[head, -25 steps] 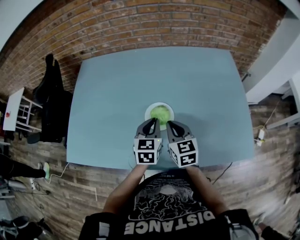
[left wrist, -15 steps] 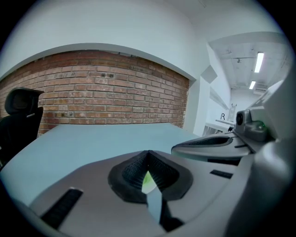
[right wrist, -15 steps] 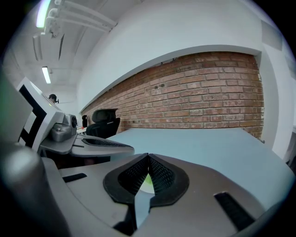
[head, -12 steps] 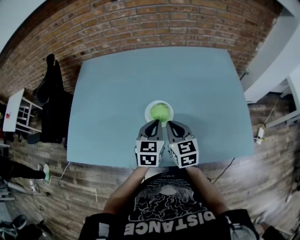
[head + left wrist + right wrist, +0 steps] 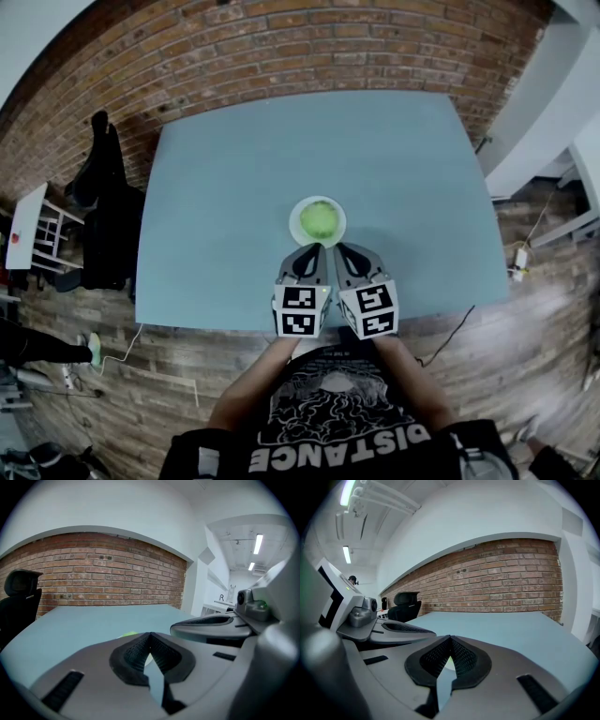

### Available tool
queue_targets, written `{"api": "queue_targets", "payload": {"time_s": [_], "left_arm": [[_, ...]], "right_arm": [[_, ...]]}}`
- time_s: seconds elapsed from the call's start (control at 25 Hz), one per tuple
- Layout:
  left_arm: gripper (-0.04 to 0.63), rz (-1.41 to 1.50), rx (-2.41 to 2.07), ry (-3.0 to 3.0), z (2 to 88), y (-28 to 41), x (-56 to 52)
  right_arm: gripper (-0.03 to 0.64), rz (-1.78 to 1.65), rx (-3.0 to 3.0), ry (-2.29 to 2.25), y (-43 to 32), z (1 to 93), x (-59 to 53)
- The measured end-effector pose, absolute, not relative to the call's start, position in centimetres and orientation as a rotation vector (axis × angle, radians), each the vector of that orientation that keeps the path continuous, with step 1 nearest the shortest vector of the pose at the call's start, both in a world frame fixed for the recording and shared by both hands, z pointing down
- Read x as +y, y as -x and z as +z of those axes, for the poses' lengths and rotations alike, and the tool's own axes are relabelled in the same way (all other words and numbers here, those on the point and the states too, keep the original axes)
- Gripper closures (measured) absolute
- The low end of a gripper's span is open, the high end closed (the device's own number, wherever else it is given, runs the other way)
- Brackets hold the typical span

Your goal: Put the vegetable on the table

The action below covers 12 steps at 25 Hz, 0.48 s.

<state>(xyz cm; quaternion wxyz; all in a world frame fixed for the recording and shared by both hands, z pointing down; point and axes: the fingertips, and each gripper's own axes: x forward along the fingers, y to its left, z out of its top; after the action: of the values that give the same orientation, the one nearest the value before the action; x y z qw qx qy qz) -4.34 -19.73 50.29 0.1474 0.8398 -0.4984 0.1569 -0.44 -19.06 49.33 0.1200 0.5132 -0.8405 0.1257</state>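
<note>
Green vegetable point(image 5: 319, 220), round and leafy, probably light and soft, sits in a white dish point(image 5: 293, 223) mid-surface point(image 5: 216, 178); cup its sides gently. Just short of it hang the left hand-held gripper point(image 5: 312, 249) and the right hand-held gripper point(image 5: 343, 250), both pinched closed, empty. Beyond stands a brick wall point(image 5: 281, 47).

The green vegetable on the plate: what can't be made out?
Head view: round green vegetable on white plate, too small to identify.
Left gripper view: shut left hand-held gripper hides all but a green sliver.
Right gripper view: shut right hand-held gripper hides nearly all of it.
</note>
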Motion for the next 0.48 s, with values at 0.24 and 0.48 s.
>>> {"api": "queue_targets", "payload": {"time_s": [0.24, 0.48], "left_arm": [[0.595, 0.457, -1.427, -2.424, 50.3, 4.6, -18.8], [0.595, 0.465, -1.419, -2.415, 50.9, 5.0, -18.0]], "right_arm": [[0.609, 0.348, -2.448, -1.531, 0.5, 49.0, -18.3], [0.608, 0.341, -2.443, -1.545, 0.6, 49.1, -17.7]]}}
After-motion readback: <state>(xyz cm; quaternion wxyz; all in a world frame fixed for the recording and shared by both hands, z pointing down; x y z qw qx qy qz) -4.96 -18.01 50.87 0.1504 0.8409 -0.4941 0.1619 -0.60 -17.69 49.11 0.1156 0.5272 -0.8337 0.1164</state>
